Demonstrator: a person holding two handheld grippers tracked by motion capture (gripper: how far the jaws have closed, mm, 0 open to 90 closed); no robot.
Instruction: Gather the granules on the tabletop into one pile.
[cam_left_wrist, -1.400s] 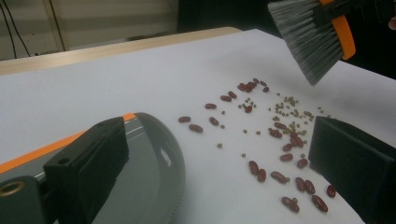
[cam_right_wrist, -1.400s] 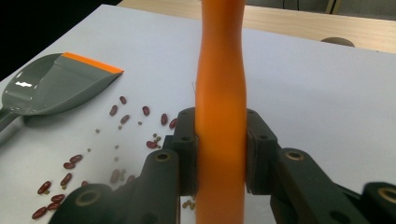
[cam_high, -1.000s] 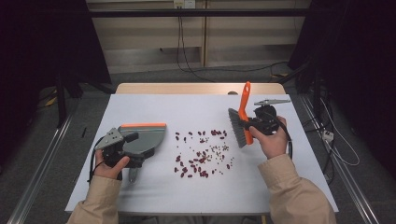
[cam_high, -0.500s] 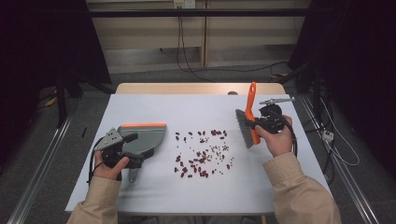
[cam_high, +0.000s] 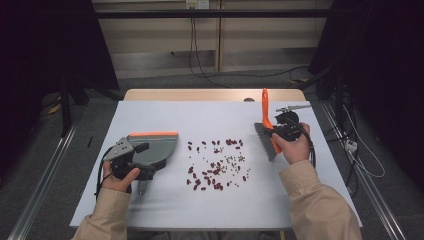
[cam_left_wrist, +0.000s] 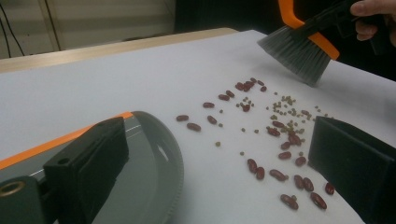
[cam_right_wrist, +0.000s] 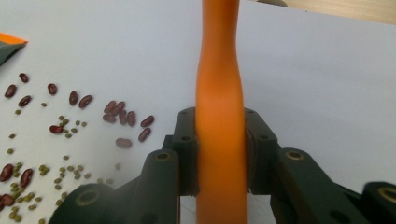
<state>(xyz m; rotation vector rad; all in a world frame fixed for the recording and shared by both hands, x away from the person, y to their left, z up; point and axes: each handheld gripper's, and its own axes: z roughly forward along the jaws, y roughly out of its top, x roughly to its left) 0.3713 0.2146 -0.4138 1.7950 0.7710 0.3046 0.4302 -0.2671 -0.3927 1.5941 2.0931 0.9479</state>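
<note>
At the left of the tabletop (cam_high: 165, 112), the left tongs (cam_high: 131, 159) grip the grey dustpan (cam_high: 155, 150) near its rear end; in the left gripper view one jaw rests on the pan's inner surface while the other stands wide apart over the beans, so whether the rim is actually pinched cannot be determined. The dustpan lies flat with its open lip facing the spill, evidently placed to receive swept material. The scattered beans (cam_high: 216, 165), red kidney beans mixed with small green ones, lie loose at the centre between pan and brush, apart from both. At the right, the right tongs (cam_high: 280, 131) are clamped firmly on the orange handle of the brush (cam_high: 265, 131), handle upright and bristles angled down toward the far edge of the spill, apparently positioned for a sweeping stroke toward the dustpan.
</note>
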